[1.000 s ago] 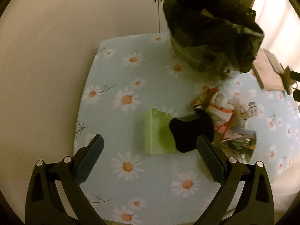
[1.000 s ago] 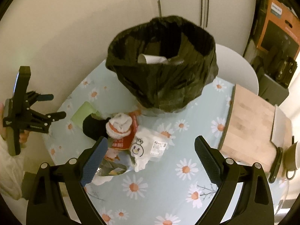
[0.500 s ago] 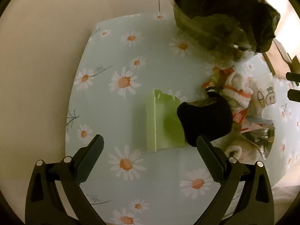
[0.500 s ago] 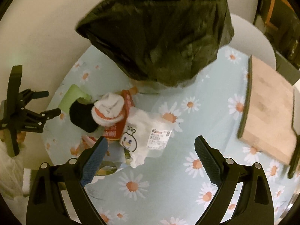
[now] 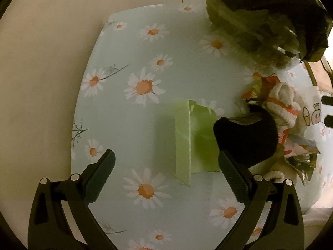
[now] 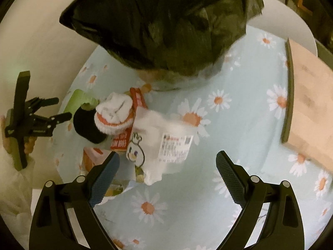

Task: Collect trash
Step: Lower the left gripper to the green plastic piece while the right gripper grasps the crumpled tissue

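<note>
A pile of trash lies on the daisy-print table: a flat green carton, a black sock, a white sock with an orange band, a red snack wrapper and a white plastic bag with a cartoon face. Behind them stands a bin lined with a black bag. My left gripper hovers open just in front of the green carton. My right gripper is open over the white bag. In the right wrist view the left gripper shows at the far left, open.
A wooden cutting board lies at the table's right side. Foil wrappers lie at the near edge of the pile. A white chair back and a beige wall stand behind the table. The table's left edge is near the left gripper.
Both grippers have moved lower and closer to the table. The green carton and the white bag now loom larger between the open fingers. Nothing was picked up.
</note>
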### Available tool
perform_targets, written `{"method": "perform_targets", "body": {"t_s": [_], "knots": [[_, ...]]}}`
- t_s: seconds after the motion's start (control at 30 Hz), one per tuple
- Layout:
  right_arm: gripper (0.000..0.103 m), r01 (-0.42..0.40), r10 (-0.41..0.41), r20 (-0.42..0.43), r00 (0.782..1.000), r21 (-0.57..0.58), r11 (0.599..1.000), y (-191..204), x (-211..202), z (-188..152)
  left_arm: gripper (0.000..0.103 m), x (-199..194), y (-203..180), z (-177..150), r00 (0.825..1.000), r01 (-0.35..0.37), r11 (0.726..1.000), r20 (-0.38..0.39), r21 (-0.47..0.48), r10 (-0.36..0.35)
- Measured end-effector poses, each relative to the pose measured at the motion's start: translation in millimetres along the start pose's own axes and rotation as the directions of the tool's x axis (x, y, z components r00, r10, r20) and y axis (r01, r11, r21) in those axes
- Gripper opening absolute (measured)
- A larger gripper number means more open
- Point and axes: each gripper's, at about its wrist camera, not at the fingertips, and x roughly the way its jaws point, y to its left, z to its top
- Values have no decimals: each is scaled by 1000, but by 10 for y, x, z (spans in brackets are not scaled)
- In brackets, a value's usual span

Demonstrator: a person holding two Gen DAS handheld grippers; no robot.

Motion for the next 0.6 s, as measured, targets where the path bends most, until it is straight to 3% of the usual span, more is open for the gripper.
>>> {"method": "perform_targets", "body": {"t_s": [0.3,0.47,0.53,0.6], "knots": [[89,-12,12,-1,1000,17,1000,-13,178,-243,96,121,43,62,999,-38,999,-15,-9,38],[88,-33,31,31,999,57,998,-23,299,-337,89,168,83,81,999,-32,999,-23,-28,32],[72,-41,38,39,999,68,997,-8,337,-362,86,197,91,80,999,-28,999,-33,-31,27],[68,-35,33,37,999,70,997,18,384,-391,83,226,84,77,999,-20,999,-39,-28,19]]}}
